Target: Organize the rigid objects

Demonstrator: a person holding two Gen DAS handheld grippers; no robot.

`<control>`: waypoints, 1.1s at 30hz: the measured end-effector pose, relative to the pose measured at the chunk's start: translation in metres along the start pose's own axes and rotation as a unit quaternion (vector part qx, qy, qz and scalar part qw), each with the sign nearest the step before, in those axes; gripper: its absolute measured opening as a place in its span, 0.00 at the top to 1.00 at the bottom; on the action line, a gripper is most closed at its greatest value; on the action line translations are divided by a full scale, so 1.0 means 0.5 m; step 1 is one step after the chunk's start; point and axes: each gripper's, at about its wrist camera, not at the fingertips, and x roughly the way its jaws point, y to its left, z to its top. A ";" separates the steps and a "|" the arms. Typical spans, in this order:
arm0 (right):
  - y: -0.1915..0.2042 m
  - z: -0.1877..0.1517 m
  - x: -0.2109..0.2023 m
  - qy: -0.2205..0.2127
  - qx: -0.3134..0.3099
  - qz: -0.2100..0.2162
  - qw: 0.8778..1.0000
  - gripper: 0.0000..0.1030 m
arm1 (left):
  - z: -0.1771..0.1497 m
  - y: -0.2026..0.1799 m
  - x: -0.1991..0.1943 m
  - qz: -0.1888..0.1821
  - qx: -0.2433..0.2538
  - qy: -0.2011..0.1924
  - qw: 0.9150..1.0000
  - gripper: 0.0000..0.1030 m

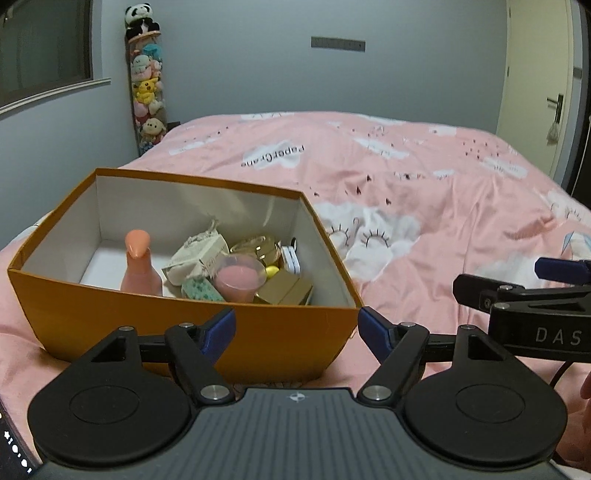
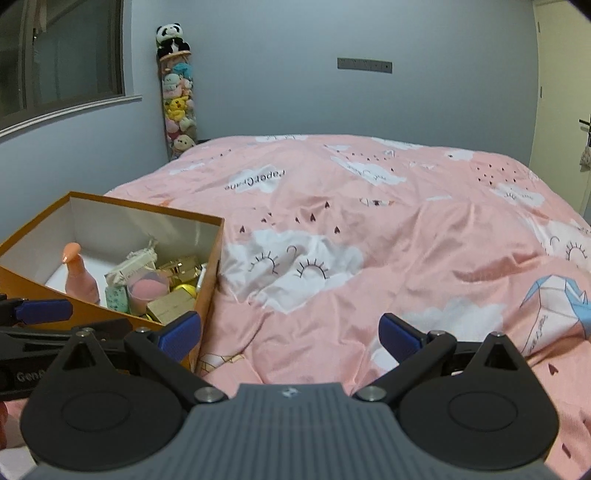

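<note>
While the orange box sits open on the pink bedspread, your small items are already gathered inside it: a pink bottle stands upright near the left, and to its right lie a cream drawstring pouch, a clear cup with a pink filling, a teal patterned piece, a tan cardboard box and a gold-toned object, all crowded and touching toward the right wall. Your left gripper hovers just in front of the box's near wall, jaws spread wide with nothing between them. Your right gripper hangs over bare bedspread just beside the box's right corner, likewise wide apart and holding nothing. Farther back, a tall column of plush toys with a panda on top stands against the grey wall.
</note>
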 end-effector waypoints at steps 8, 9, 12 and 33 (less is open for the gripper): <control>-0.004 -0.003 0.020 0.017 0.010 0.008 1.000 0.03 | 0.001 -0.004 0.006 0.011 0.007 0.008 1.000 0.14; -0.004 -0.003 0.020 0.017 0.011 0.008 1.000 0.03 | 0.001 -0.005 0.005 0.012 0.008 0.008 1.000 0.14; -0.005 -0.003 0.019 0.015 0.011 0.007 1.000 0.03 | 0.003 -0.006 0.006 0.012 0.007 0.008 1.000 0.14; -0.007 -0.003 0.021 0.016 0.014 0.004 1.000 0.03 | 0.005 -0.002 0.008 0.011 0.007 0.008 1.000 0.14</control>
